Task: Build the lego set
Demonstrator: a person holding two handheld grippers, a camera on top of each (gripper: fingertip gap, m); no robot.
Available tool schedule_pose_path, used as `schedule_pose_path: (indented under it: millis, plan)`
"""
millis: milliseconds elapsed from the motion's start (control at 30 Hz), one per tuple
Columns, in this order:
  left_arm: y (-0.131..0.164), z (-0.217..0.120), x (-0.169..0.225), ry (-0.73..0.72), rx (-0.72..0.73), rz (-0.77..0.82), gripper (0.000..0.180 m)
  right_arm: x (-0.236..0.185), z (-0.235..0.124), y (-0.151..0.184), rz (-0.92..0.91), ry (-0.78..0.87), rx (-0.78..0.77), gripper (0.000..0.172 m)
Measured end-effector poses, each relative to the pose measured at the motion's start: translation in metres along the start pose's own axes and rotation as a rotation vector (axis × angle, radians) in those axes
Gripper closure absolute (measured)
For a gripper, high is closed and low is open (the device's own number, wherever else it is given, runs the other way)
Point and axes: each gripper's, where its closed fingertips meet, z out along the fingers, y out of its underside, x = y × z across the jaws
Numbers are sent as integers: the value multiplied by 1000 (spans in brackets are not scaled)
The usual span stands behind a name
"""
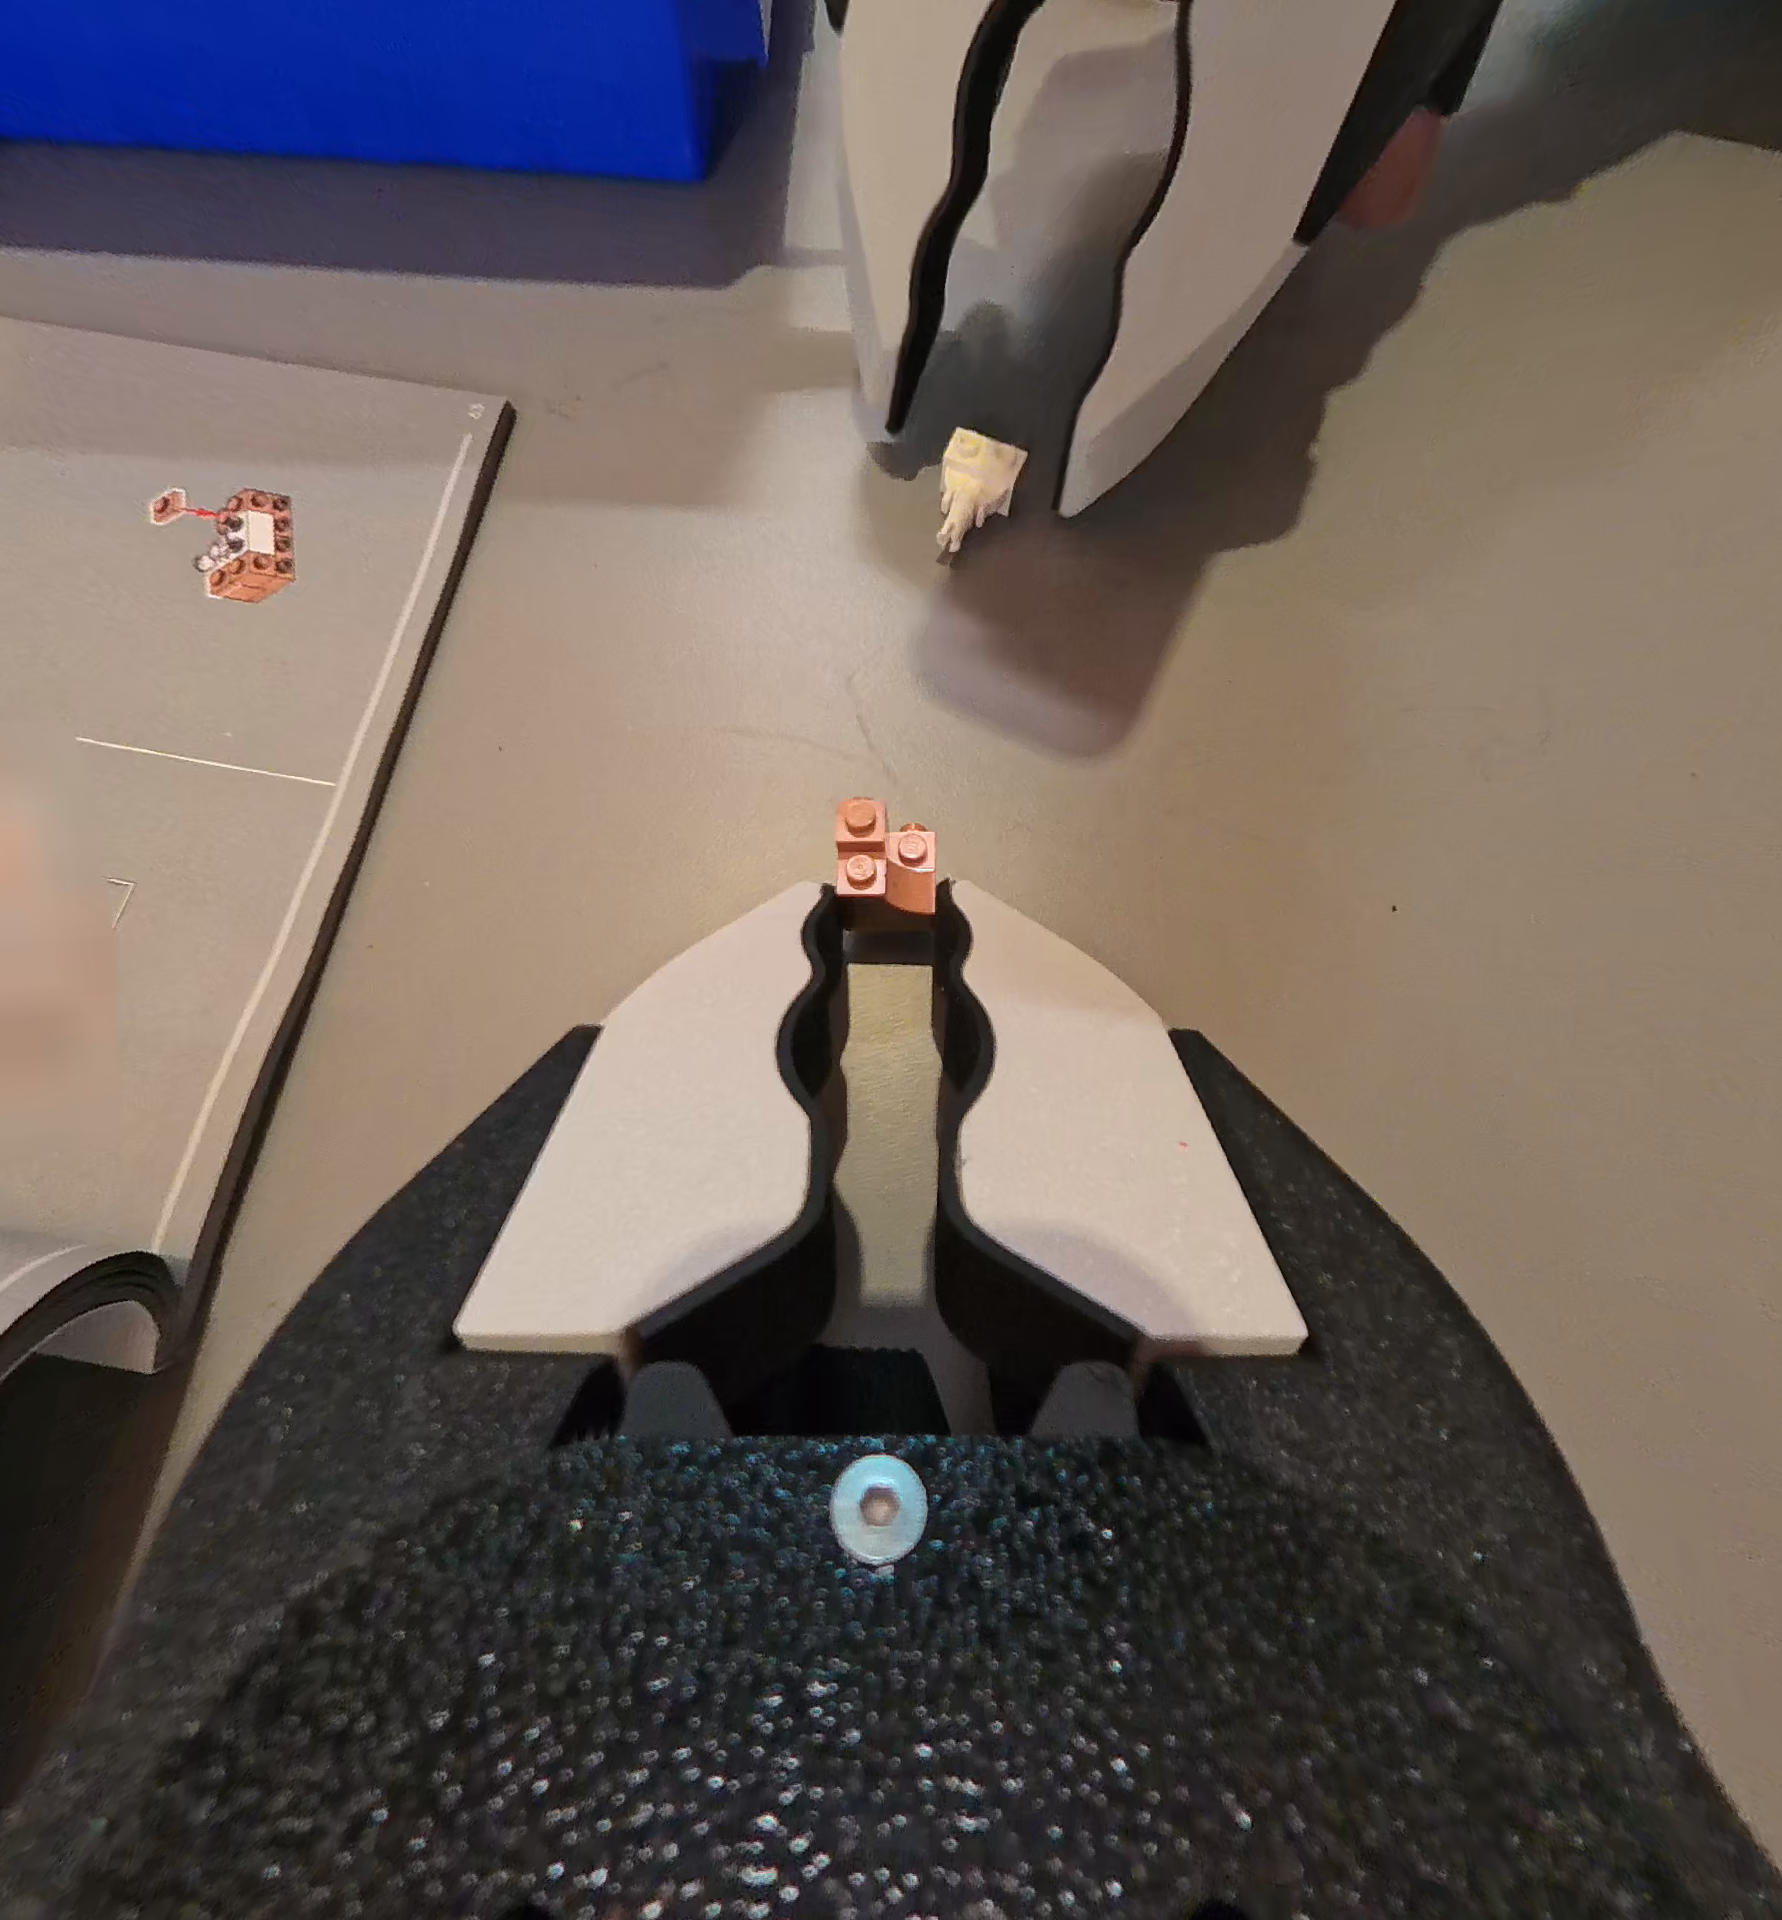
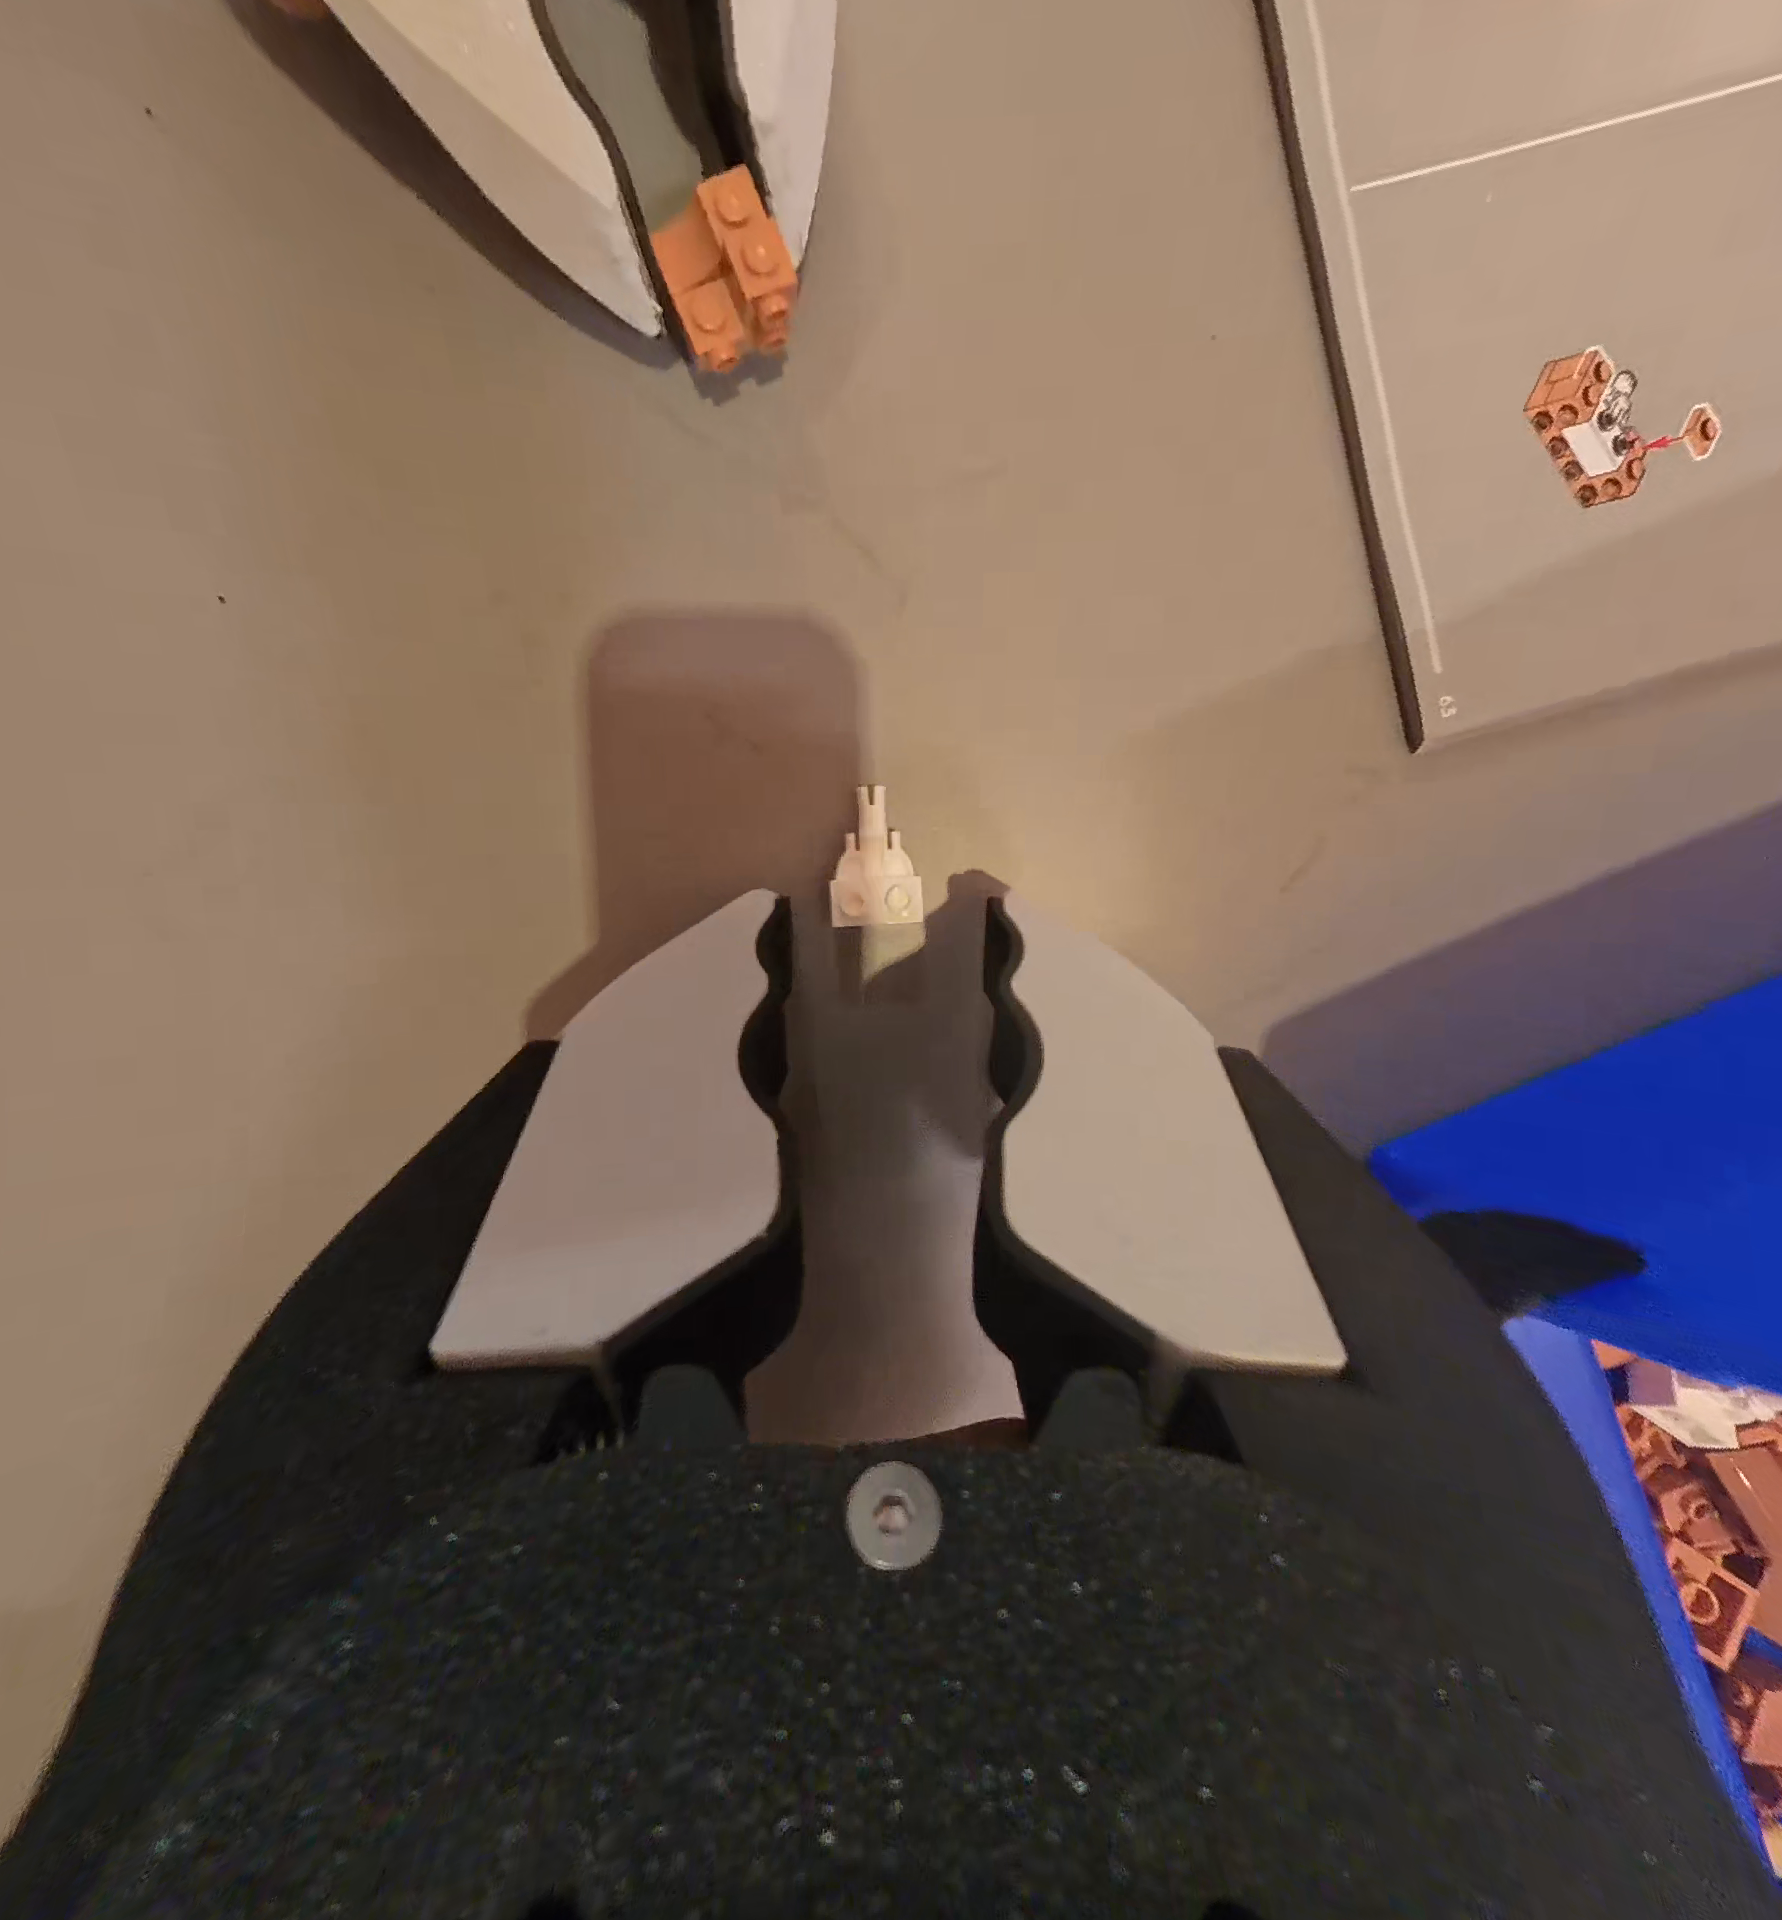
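Note:
My left gripper (image 1: 887,896) is shut on a small brown brick assembly (image 1: 885,857) that sticks out past its fingertips, just above the grey table. The right wrist view shows the same grasp (image 2: 736,270) at the top. My right gripper (image 2: 882,906) is open. A small white piece with a prong (image 2: 874,881) sits between its fingertips, with a gap to each pad. The left wrist view shows that white piece (image 1: 978,480) low between the right gripper's spread fingers, at the table surface. The two grippers face each other, a short way apart.
An open instruction booklet (image 1: 191,727) lies left of my left gripper and shows in the right wrist view (image 2: 1593,260) at the upper right. A blue bin (image 2: 1645,1195) with many brown bricks (image 2: 1749,1558) stands right of my right gripper, and shows far left (image 1: 347,73). My hands' fingertips stand some 10 centimeters from each other.

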Motion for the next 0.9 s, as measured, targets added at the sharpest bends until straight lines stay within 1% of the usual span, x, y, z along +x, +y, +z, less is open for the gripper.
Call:
schedule_pose_path:
  millis: [67,100,200,367,467,700,900]
  plan:
    - [0,0,1,5,-1,5,164,-1,2,-1,-4,-10,10,145]
    - [0,0,1,7,-1,7,164,-2,2,-3,-10,-18,20,155]
    - [0,1,3,11,-4,15,164,-5,5,-12,-54,-31,68,155]
    - [1,2,6,19,-14,39,164,-25,6,-45,-149,-73,210,155]
    - [-1,3,11,41,-3,48,164,-31,7,-60,-196,-63,254,155]
    - [-8,0,13,61,45,34,164,-36,2,-76,-214,-53,300,155]
    - [-15,-3,15,85,94,14,164,-37,0,-80,-237,-20,303,155]
